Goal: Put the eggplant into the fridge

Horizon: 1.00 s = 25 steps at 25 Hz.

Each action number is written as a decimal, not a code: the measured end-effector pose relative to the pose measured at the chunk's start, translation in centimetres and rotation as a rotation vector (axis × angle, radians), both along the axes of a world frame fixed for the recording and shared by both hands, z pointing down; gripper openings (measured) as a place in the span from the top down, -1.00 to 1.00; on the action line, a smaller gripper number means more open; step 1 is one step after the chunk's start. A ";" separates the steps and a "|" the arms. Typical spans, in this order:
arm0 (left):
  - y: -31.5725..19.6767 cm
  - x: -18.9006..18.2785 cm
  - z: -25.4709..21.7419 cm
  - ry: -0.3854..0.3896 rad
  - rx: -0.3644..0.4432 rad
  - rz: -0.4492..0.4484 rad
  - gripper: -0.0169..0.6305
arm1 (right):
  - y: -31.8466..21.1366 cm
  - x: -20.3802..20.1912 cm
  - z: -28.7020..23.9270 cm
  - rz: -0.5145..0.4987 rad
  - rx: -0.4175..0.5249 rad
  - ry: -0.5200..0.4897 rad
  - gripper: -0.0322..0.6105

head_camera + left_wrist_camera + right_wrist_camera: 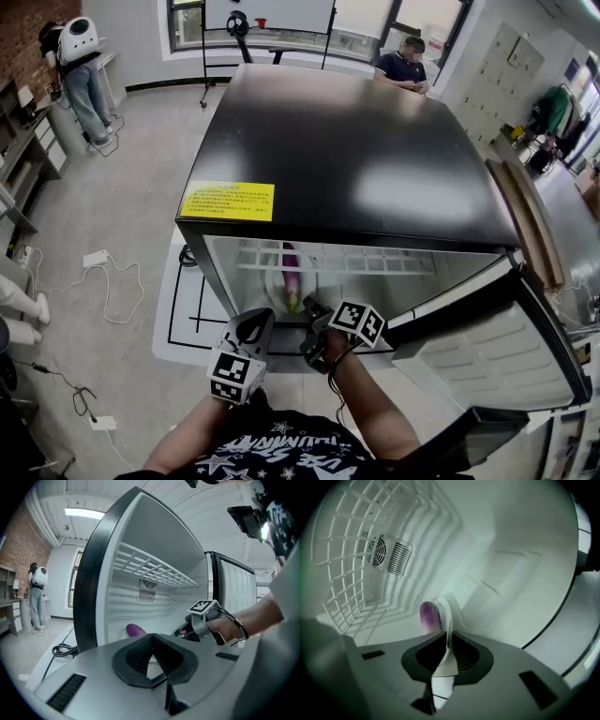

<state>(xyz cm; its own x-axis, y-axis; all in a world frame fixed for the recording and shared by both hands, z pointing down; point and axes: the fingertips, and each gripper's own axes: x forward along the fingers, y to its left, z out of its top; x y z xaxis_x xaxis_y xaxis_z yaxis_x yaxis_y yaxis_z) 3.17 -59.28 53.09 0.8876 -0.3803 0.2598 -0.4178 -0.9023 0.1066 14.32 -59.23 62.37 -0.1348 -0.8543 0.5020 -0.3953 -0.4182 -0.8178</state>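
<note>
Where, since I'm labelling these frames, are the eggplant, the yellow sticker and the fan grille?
eggplant [291, 270]: head view, its purple body.
yellow sticker [228, 200]: head view, its middle.
fan grille [375, 550]: right gripper view, its round part.

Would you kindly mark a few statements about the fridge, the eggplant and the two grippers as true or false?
1. The fridge door stands open. True.
2. The eggplant lies on the floor. False: it lies inside the fridge, on a white plate.
3. The left gripper holds the eggplant. False: its tongs are shut on nothing.
4. The right gripper has its tongs closed on the white plate's rim. True.
5. A yellow label sits on the fridge's black top. True.
</note>
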 end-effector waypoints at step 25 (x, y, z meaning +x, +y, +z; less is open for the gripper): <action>2.6 -0.5 -0.6 -0.007 0.025 -0.031 0.92 | 4.5 0.4 -2.5 0.006 0.131 0.024 0.83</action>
<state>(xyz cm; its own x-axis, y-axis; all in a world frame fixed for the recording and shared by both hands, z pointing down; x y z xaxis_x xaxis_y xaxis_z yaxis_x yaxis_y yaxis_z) 2.70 -56.67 52.53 0.8735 -0.4141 0.2560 -0.4461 -0.8913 0.0807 14.77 -54.74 59.84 -0.1187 -0.9136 0.3890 -0.4132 -0.3108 -0.8560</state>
